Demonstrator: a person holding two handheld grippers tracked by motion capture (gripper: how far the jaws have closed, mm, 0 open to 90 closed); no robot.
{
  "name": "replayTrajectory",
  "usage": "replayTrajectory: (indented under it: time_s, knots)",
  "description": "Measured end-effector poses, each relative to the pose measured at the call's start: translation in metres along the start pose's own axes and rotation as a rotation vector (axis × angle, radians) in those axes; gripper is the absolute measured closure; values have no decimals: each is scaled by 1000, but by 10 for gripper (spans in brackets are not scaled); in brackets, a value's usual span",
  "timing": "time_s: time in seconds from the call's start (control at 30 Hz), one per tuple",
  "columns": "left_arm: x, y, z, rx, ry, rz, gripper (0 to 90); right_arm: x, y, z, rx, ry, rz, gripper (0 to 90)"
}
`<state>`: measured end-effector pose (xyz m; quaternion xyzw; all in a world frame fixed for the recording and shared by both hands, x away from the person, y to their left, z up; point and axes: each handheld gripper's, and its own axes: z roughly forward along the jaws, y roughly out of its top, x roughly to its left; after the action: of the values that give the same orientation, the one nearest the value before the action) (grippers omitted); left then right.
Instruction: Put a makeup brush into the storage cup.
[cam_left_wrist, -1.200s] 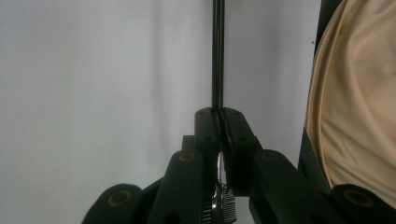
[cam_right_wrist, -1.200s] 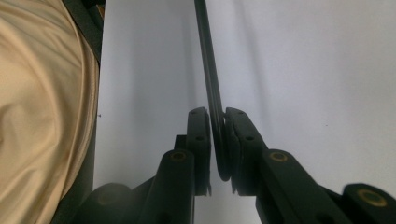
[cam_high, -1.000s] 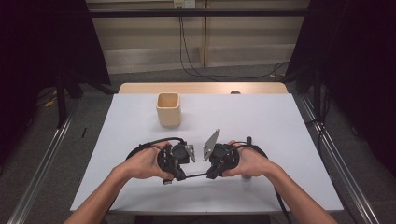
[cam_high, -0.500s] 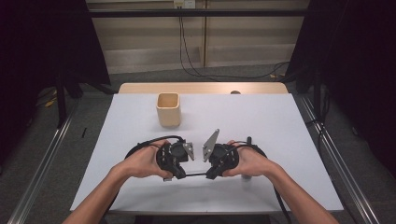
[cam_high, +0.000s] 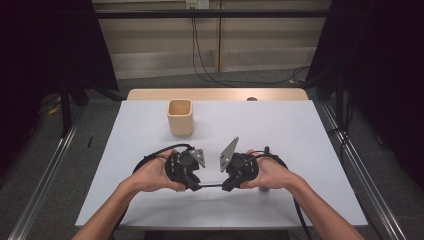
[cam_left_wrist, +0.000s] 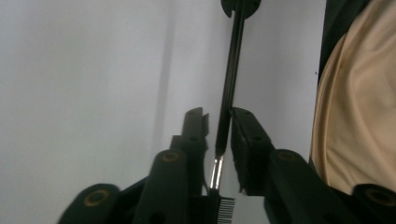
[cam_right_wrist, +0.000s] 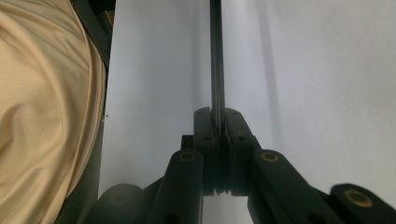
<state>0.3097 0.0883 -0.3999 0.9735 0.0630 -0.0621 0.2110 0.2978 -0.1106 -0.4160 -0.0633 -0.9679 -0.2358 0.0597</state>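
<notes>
Thin black rod (cam_high: 210, 185) runs level between my two tongs, long axis left-right, low over the counter (cam_high: 300, 130) near its front edge. Right tongs (cam_right_wrist: 217, 122) clamped tight on one end. Left tongs (cam_left_wrist: 218, 122) narrow around the other end; rod sits between the jaws, small gap on one side, touching the other. Beige cup (cam_high: 180, 117) well apart, farther back.

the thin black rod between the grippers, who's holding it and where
The right gripper clamps one end of the black rod; the left gripper's open jaws straddle the other end.
</notes>
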Motion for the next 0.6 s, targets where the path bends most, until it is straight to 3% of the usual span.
replayTrajectory:
  time_s: [0.17,0.23,0.33,0.43,0.6]
  knots:
    - [0,-4,0,-48,18,-33,599,-1,-3,-2,-13,-1,5,864]
    - [1,-7,0,-71,43,-56,490,-2,-4,-2,-18,-6,5,864]
    - [1,-11,0,-115,59,-86,418,-1,-5,-3,-15,-6,20,864]
    - [2,-15,1,-123,96,-108,281,-1,-6,-4,-22,-11,25,864]
    - [4,-21,-1,-169,131,-141,165,-2,-9,-4,-22,-18,39,863]
